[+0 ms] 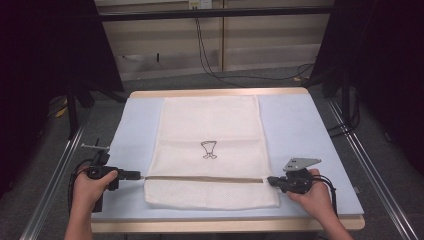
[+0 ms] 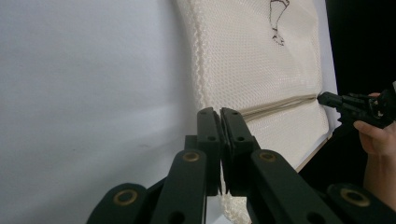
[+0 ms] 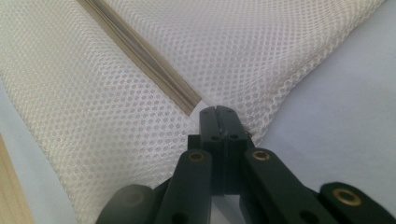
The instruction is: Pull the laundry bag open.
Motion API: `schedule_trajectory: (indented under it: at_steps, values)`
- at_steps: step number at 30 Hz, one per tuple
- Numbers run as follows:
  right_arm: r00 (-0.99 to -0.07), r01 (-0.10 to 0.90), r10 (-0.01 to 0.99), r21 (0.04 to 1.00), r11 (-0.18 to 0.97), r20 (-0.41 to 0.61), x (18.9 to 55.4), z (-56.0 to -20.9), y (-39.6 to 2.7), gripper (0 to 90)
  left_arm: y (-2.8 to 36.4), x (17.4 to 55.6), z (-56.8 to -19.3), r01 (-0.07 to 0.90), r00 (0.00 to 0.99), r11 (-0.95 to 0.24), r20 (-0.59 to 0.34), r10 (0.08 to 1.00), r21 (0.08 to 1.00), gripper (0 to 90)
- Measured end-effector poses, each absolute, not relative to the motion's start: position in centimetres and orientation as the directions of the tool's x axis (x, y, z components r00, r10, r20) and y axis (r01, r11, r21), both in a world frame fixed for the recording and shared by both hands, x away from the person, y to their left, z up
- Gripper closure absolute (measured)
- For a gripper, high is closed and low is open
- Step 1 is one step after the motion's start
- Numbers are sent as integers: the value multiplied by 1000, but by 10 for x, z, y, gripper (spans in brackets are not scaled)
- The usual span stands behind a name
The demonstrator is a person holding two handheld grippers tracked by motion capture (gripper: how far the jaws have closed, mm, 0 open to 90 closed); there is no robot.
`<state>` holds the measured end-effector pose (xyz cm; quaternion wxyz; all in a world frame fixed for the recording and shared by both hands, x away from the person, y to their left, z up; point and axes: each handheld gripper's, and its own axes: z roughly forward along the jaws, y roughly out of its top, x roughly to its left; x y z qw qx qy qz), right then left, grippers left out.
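A white mesh bag [image 1: 210, 130] lies flat on the pale blue table top [image 1: 300, 125], with a small black drawing at its middle. A tan zipper band [image 1: 205, 178] crosses it near the front. My left gripper [image 1: 140, 176] is at the band's left end, and in the left gripper view it [image 2: 219, 112] is shut on the bag's [image 2: 252, 60] scalloped side edge. My right gripper [image 1: 270, 180] is at the band's right end. In the right gripper view it [image 3: 215, 109] is shut on the mesh [image 3: 116, 116] beside the zipper [image 3: 140, 51], and the fabric tents toward it.
The table has a wooden rim [image 1: 220, 93] at the back and front. Metal rails [image 1: 370, 165] run along the floor on both sides. Black cables [image 1: 210, 65] trail over the floor behind, and dark stands flank the table.
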<state>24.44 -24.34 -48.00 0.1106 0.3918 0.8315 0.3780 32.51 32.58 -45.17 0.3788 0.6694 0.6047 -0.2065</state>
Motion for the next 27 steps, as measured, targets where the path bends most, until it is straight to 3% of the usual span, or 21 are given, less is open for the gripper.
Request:
schedule_trajectory:
  at_steps: [10, 12, 13, 14, 15, 16, 18, 23, 27]
  values:
    - [-671, 572, 729, 723, 388, 139, 245, -480, -246, 888, 323, 325, -447, 955, 214, 11, -714, 667, 296, 850]
    - [-662, 580, 730, 733, 356, 170, 246, -478, -249, 793, 323, 325, -444, 949, 219, 24, -714, 665, 314, 806]
    - [-651, 564, 740, 759, 325, 167, 246, -473, -253, 759, 324, 325, -443, 945, 226, 30, -716, 661, 326, 743]
    - [-651, 564, 740, 759, 325, 167, 246, -473, -253, 759, 323, 325, -442, 937, 217, 63, -715, 665, 343, 743]
    - [-629, 526, 765, 799, 291, 135, 246, -468, -257, 642, 323, 325, -441, 922, 237, 65, -689, 684, 381, 634]
    - [-629, 526, 765, 799, 291, 135, 246, -468, -257, 642, 323, 326, -440, 905, 266, 48, -649, 712, 424, 634]
    - [-598, 512, 793, 817, 265, 117, 248, -465, -260, 582, 321, 326, -440, 882, 278, 57, -613, 739, 468, 536]
    - [-530, 514, 846, 812, 277, 47, 252, -468, -267, 391, 312, 327, -439, 804, 330, 40, -501, 800, 594, 378]
    - [-500, 512, 865, 820, 254, 44, 255, -470, -274, 361, 309, 329, -442, 775, 328, 12, -420, 846, 631, 331]
